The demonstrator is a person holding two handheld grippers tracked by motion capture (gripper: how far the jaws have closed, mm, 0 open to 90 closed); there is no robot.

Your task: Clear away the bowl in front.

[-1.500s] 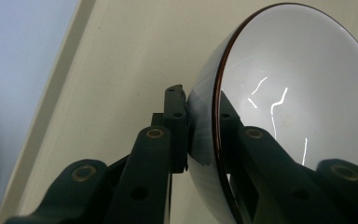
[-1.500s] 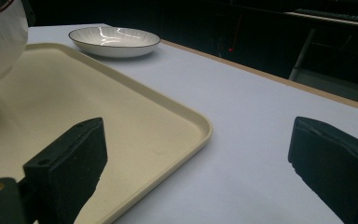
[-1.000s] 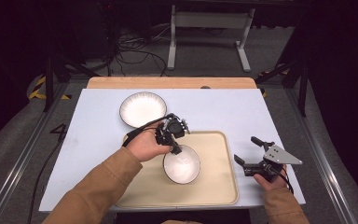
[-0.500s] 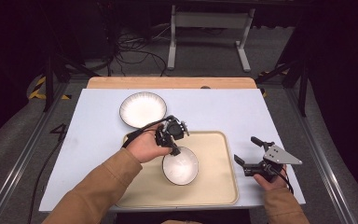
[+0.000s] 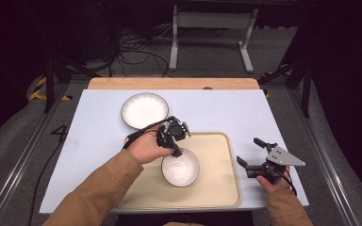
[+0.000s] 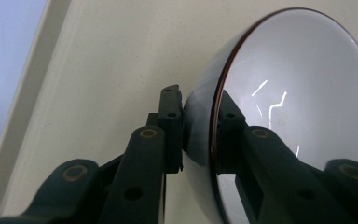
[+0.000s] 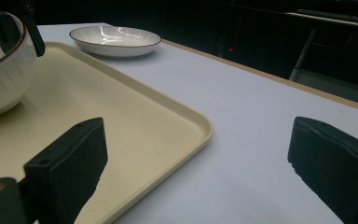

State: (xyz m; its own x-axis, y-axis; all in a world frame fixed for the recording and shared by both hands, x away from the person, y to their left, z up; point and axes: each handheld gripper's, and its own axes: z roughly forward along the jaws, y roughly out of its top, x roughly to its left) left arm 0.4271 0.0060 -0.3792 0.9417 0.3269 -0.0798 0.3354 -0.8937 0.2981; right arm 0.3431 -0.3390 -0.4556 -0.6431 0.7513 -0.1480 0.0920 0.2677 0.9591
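Note:
A white bowl (image 5: 180,168) with a dark rim rests on the cream tray (image 5: 217,155). My left gripper (image 5: 175,151) is shut on the bowl's rim at its far left side. In the left gripper view, one jaw presses the ribbed outside of the bowl (image 6: 298,84) and the other sits inside it, with my left gripper (image 6: 198,98) clamped across the wall. My right gripper (image 5: 248,150) is held open just off the tray's right edge, nothing between its jaws. In the right gripper view, my right gripper (image 7: 198,128) frames the tray's corner (image 7: 135,121) and the bowl (image 7: 2,70).
A white ribbed plate (image 5: 144,110) lies on the pale table top beyond the tray's far left corner, also seen as the plate (image 7: 114,37) in the right gripper view. A wooden strip (image 5: 169,83) runs along the table's far edge.
The left gripper and the bowl have drifted very slightly left on the tray. The right gripper has stayed put.

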